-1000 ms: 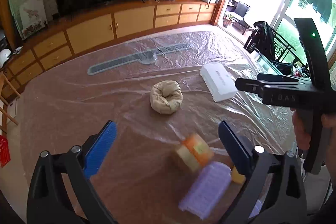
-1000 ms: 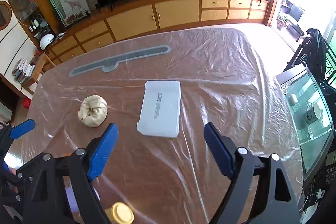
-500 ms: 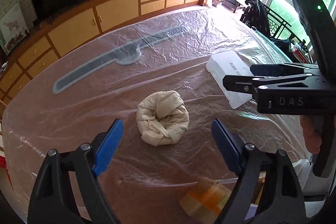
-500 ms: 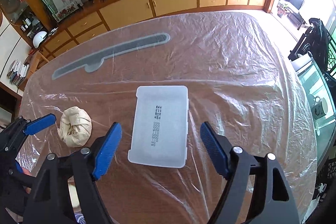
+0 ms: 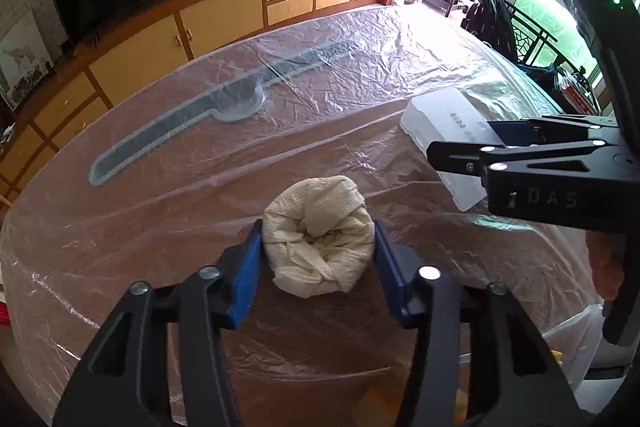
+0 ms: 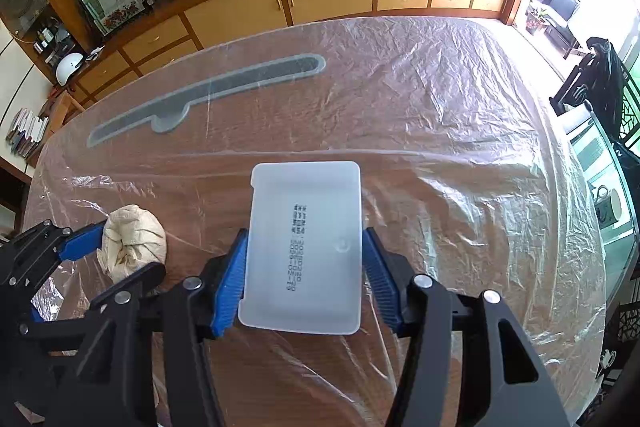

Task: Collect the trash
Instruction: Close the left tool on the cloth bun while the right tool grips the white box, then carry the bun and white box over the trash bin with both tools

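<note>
Two closing claws, pad contact unclear

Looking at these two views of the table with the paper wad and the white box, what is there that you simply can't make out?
- Left wrist view: part of the white box is hidden behind the right gripper.
- Right wrist view: the paper wad is partly covered by the left gripper.
- Right wrist view: the box's print is too small to read.
- Both views: what the box holds; its walls are opaque.
- Left wrist view: an orange thing at the bottom edge is cut off.
</note>
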### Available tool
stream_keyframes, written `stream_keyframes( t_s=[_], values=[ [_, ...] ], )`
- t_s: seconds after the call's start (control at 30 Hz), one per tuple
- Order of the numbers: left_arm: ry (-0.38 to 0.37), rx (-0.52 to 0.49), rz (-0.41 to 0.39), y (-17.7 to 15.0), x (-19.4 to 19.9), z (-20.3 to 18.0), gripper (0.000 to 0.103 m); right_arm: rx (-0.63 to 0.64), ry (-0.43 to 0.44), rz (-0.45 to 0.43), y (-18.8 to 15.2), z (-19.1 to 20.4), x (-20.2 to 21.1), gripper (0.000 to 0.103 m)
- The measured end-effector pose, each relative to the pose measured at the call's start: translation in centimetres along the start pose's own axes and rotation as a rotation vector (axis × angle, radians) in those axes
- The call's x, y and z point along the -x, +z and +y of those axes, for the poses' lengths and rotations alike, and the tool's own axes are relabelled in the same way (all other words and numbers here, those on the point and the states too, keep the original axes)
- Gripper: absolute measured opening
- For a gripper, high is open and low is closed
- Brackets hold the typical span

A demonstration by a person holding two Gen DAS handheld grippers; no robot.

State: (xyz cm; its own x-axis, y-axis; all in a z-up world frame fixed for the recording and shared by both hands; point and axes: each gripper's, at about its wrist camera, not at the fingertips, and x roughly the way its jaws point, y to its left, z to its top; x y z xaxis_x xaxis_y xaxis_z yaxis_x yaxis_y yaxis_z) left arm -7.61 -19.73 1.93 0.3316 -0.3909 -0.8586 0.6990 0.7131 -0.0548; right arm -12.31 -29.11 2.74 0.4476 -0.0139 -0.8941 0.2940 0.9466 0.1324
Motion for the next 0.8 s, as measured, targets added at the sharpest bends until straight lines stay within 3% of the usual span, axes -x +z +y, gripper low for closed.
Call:
stream_keyframes(
  t_s=[0.23, 0.8],
  values=[
    [0.016, 0.029, -0.024, 0.0, 0.6, 0.5, 0.052, 0.002, 0.011, -0.035, 0.0, -0.7, 0.9, 0.054],
    [0.096, 0.1, -0.126, -1.8, 6.3, 1.0, 0.052, 0.036, 0.094, -0.098, -0.9, -1.3, 5.7, 0.054]
  ],
)
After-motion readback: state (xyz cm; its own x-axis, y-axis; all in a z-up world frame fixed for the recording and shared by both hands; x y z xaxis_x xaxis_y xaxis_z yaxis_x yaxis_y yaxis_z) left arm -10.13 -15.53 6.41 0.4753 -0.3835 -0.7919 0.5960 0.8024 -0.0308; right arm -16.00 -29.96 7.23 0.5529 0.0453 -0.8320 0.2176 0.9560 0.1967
